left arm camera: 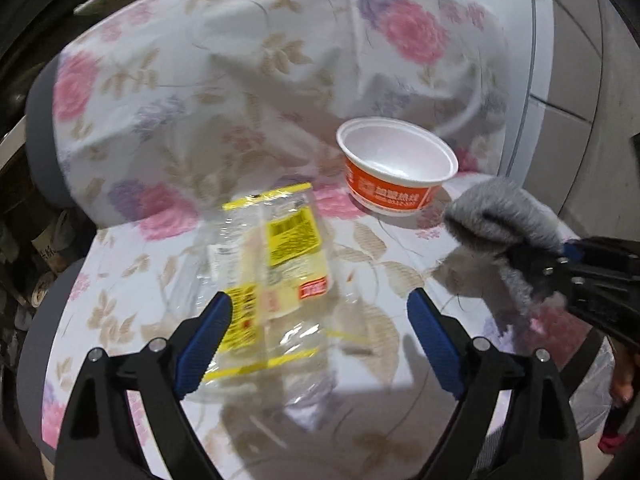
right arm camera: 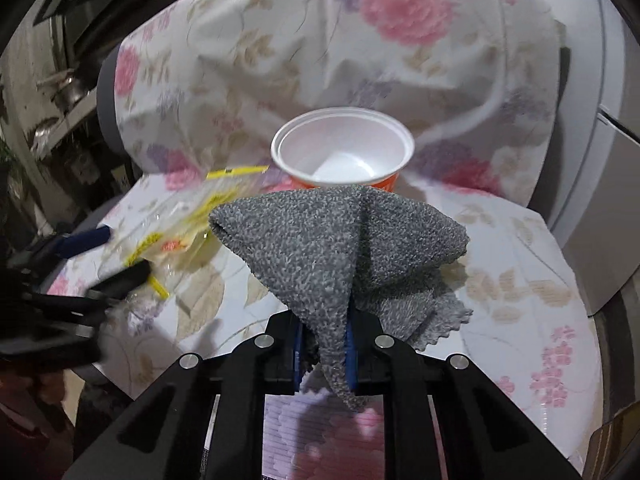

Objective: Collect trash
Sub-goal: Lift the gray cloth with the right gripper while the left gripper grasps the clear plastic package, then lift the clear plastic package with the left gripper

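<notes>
From the left wrist: the left hand-held gripper [left arm camera: 320, 320], jaws spread wide and empty, straddles a clear-and-yellow plastic wrapper [left arm camera: 268, 280] lying flat on a floral-covered seat [left arm camera: 160, 120]; the limp, slick film could slip out or only partly catch as the jaws close. An orange instant-noodle cup [left arm camera: 396, 168] stands beyond, to the right. From the right wrist: the right hand-held gripper [right arm camera: 324, 344] pinches a grey cloth [right arm camera: 340, 240], which hides part of the cup [right arm camera: 342, 154] just ahead and could knock it over.
</notes>
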### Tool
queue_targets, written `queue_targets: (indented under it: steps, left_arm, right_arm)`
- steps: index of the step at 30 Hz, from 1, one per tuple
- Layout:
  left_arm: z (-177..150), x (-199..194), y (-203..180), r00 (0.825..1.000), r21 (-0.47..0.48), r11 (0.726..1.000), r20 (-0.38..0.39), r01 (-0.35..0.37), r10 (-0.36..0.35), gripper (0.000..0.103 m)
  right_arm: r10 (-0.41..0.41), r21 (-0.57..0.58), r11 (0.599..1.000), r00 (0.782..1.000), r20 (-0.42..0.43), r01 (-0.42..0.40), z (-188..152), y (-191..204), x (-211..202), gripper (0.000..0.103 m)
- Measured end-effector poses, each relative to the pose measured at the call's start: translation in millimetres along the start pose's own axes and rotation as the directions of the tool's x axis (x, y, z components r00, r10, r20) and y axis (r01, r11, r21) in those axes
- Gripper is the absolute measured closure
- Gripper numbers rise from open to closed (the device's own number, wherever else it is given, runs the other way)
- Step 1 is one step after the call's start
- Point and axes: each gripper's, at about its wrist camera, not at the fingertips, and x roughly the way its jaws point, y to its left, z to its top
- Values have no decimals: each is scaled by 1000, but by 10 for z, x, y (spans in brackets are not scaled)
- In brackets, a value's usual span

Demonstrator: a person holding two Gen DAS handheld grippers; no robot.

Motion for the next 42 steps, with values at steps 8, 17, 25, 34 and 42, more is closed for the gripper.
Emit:
queue_targets:
  steps: [8,17,25,34,42]
  left_arm:
    - [116,486,-170,984,55,987,-96,-148,153,17]
    - [112,669,-51,961,38,972,-146,-232,235,52]
    - [327,66,486,1000,-193,981,23,-6,11,100]
    - [219,-704,836,967,-303,932,212,200,-139,102]
    - [-26,-969,1004,946,-347,896,263,278,-192,103]
  right_arm:
    - [8,39,999,1000,19,-9,-4,-111,-5,86]
    - [14,51,999,1000,28,-15,-32,-133,-5,86]
    - [-10,39,999,998,55,8,40,-100,-121,86]
    - [3,23,1000,997,72,-4,94,100,-241,86]
    - [9,8,1000,996,90,-10,119,313,-466,86]
